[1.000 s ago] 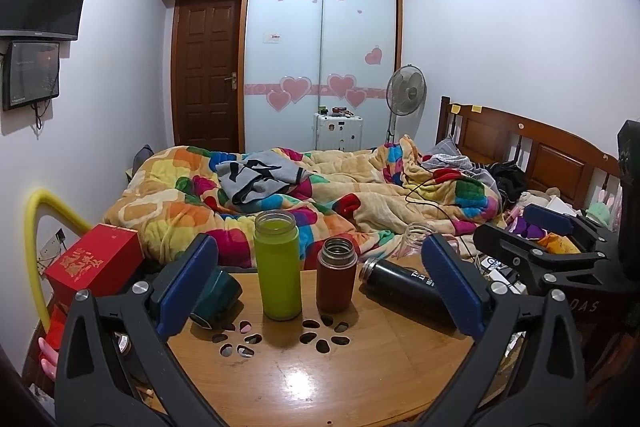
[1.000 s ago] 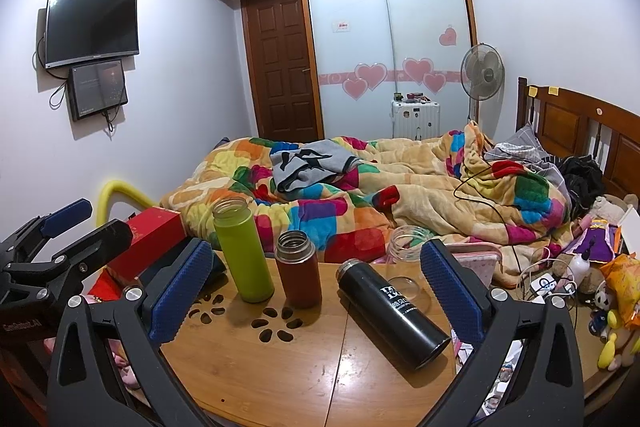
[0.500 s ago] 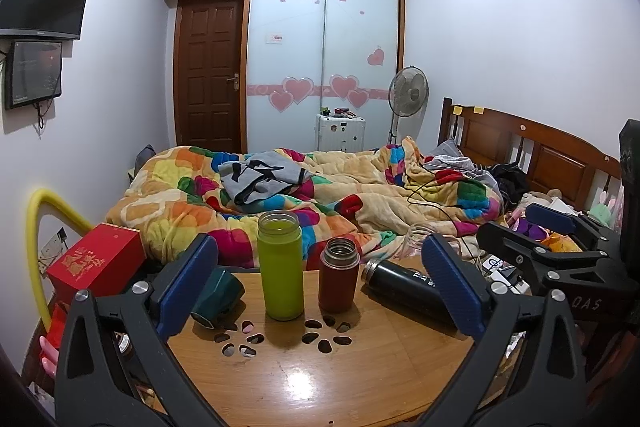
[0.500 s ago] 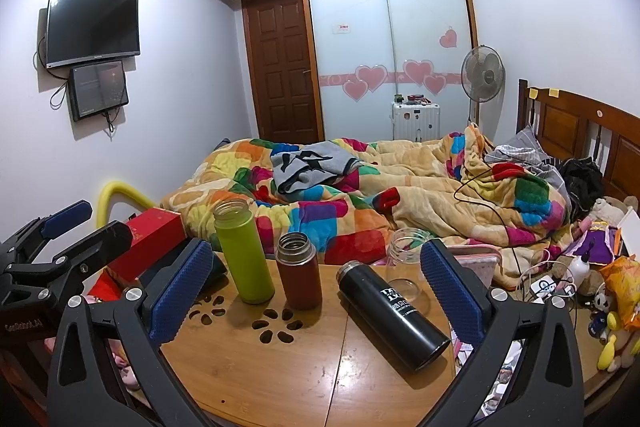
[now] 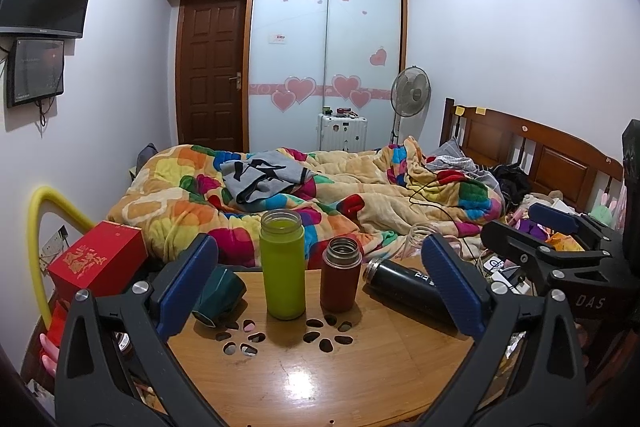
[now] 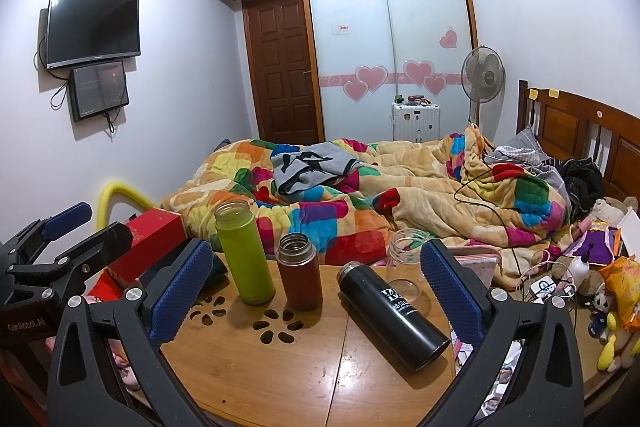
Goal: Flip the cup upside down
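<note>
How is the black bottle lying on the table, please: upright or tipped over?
Tipped over. The black bottle lies on its side on the table, its open mouth toward the red bottle.

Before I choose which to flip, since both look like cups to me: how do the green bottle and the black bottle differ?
The green bottle stands upright on the wooden table; the black bottle lies on its side. The green one is plain lime; the black one carries white print. The green one stands next to the red-brown flask; the black one lies further right, in front of a clear glass jar. Both are tall, lidless cylinders, and neither gripper touches them.
</note>
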A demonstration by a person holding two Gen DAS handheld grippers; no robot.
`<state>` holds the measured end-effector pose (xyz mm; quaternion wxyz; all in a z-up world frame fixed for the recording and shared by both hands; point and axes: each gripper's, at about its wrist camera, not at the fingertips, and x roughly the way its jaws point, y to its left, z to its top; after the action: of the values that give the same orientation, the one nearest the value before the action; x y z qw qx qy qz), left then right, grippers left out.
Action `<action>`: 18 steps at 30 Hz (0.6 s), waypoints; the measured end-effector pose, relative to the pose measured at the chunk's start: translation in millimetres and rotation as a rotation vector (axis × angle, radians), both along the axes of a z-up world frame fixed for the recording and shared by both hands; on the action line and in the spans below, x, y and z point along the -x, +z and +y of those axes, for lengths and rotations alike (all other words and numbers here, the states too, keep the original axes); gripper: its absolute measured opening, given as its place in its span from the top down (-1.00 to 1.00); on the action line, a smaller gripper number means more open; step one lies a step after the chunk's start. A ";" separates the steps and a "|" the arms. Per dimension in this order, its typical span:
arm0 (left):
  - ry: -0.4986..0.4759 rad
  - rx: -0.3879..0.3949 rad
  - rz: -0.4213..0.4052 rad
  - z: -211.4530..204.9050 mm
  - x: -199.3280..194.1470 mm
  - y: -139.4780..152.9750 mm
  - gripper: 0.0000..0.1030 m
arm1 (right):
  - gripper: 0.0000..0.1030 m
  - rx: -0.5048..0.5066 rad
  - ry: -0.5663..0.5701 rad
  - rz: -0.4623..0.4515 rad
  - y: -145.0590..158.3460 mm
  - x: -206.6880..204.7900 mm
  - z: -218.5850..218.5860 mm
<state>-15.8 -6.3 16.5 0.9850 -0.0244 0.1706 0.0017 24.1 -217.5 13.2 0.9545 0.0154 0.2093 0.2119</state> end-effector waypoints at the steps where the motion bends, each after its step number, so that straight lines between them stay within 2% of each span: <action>1: 0.000 0.000 0.000 -0.1 0.0 -0.1 -1.00 | -1.00 0.000 0.000 0.000 -0.7 0.4 0.5; 11: 0.006 -0.007 0.004 1.4 -0.8 -1.3 -1.00 | -1.00 -0.002 0.000 0.000 0.6 0.4 0.4; 18: 0.015 -0.006 0.052 -4.4 -19.5 -16.5 -1.00 | -1.00 -0.010 -0.009 0.010 -1.4 -6.7 -4.2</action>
<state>3.7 -10.7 0.1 0.9803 -0.0226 0.1959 0.0105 30.8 -221.7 11.8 0.9542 0.0220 0.2130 0.2088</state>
